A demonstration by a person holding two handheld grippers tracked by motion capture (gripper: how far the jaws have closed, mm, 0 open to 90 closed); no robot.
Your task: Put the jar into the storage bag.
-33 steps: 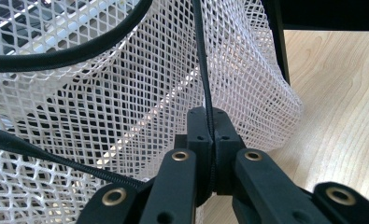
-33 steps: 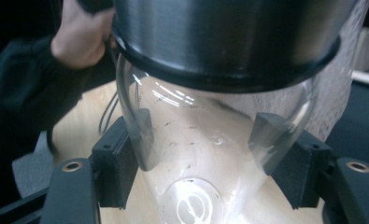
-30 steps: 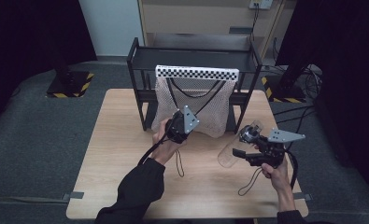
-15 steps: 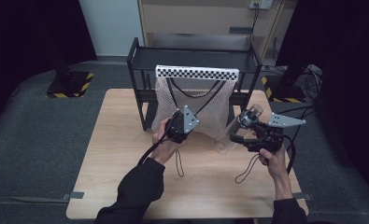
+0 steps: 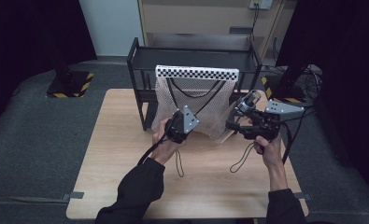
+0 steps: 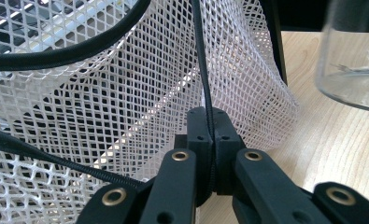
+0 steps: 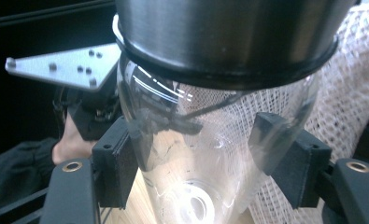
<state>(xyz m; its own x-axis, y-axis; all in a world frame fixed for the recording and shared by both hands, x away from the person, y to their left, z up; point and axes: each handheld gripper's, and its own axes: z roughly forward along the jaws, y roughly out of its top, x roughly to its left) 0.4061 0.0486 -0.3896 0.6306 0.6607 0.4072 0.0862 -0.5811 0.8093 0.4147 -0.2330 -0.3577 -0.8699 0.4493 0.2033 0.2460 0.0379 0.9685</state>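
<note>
Glass jar [image 7: 210, 154], clamped in my right tongs [image 7: 205, 158] beside the mesh bag [image 5: 191, 100], should enter tilted while my left tongs [image 6: 209, 140], pinched on the bag's cord [image 6: 202, 56], hold its mouth wide.

On the table [image 5: 126, 186]: one black rack [image 5: 140, 60], one white mesh bag [image 5: 196, 102] with two black handles, one glass jar [image 5: 247, 103], and two grippers

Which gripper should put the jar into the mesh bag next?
Right. The right gripper already clamps the glass jar beside the mesh bag, while the left gripper is shut on the bag's black cord.
</note>
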